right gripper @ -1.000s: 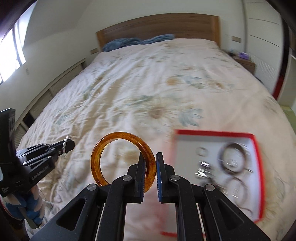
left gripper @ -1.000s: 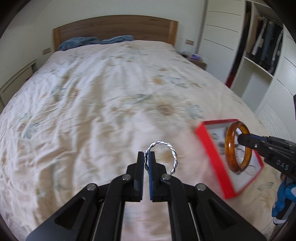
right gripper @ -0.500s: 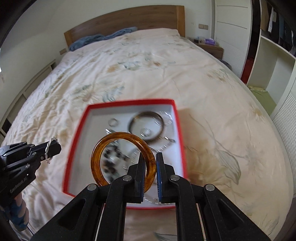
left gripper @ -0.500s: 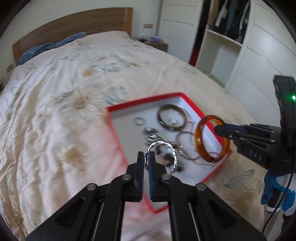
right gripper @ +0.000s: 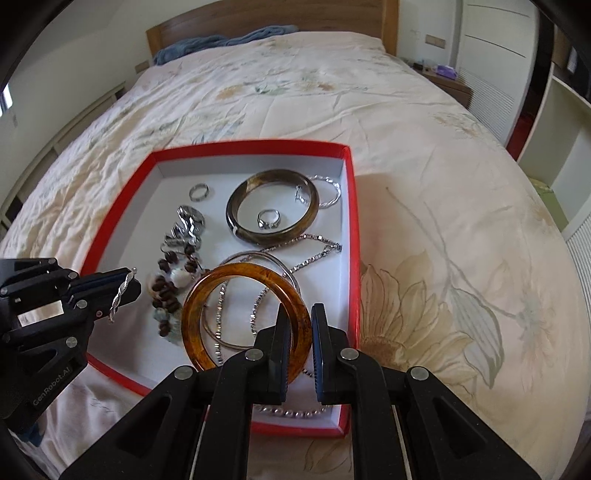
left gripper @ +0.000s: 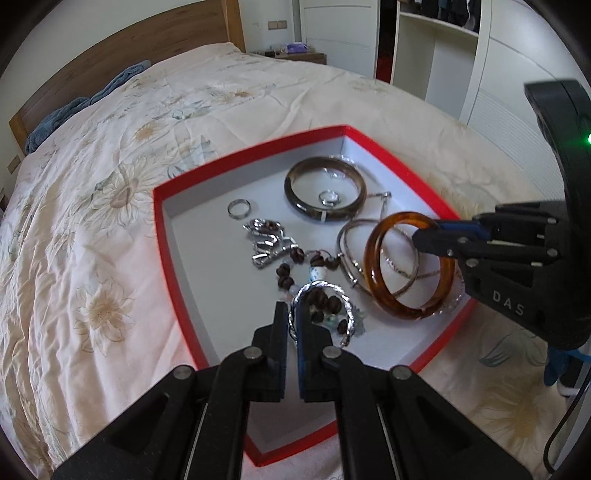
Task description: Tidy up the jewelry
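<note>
Jaws clamp amber bangle (right gripper: pixel 243 317) and twisted silver bangle (left gripper: pixel 321 306), beads half-hidden behind.

— Position of the box (right gripper: pixel 352 221)?
— On the bed (right gripper: pixel 424 155), headboard (right gripper: pixel 273 18) behind it.
— Contents?
— Ring (right gripper: pixel 269 218) inside the bangle (right gripper: pixel 272 206); beads (right gripper: pixel 168 288) to its left.

Glossy amber bangle (right gripper: pixel 243 317) — twisted metal bracelet (left gripper: pixel 321 306).
</note>
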Demonstrator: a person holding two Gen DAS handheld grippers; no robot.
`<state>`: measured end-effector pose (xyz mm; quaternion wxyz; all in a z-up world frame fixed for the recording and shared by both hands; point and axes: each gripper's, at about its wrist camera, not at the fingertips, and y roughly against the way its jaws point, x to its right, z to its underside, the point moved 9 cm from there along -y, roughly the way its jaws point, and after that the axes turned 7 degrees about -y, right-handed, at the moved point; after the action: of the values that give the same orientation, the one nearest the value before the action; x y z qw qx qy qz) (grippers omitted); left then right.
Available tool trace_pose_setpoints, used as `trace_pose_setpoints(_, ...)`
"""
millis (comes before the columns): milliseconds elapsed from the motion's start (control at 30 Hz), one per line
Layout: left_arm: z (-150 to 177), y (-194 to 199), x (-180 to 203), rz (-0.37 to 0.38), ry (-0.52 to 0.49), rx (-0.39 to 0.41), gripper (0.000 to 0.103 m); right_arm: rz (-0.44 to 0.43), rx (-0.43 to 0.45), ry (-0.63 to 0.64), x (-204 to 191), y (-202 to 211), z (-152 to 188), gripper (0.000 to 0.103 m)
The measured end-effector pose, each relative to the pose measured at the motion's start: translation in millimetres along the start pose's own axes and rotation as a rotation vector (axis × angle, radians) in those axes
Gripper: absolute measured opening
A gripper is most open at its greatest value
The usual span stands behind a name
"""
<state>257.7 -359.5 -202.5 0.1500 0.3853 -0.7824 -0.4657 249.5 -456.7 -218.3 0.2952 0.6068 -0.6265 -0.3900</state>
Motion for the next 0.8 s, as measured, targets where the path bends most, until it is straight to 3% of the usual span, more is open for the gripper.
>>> trace_pose_setpoints(233,8,-15,6,0.0,-0.006,-0.037,0.004,-0.003,-0.014,0.054,0,-8,0,0.01)
trace_pose_setpoints(467,10,-13,9,0.07,0.029,-0.041,0.005,-0.004,-0.03,0.065,-1,-8,0,0.01)
trace_pose_setpoints(700,12,-4,8,0.095,0.056,-0.043,0.008,0.0,-0.029,0.048,0,2,2,0.015)
trace_pose_setpoints(800,14,5,3,0.095,0.082,-0.032,0.011,0.007,-0.01,0.037,-1,13,0,0.025)
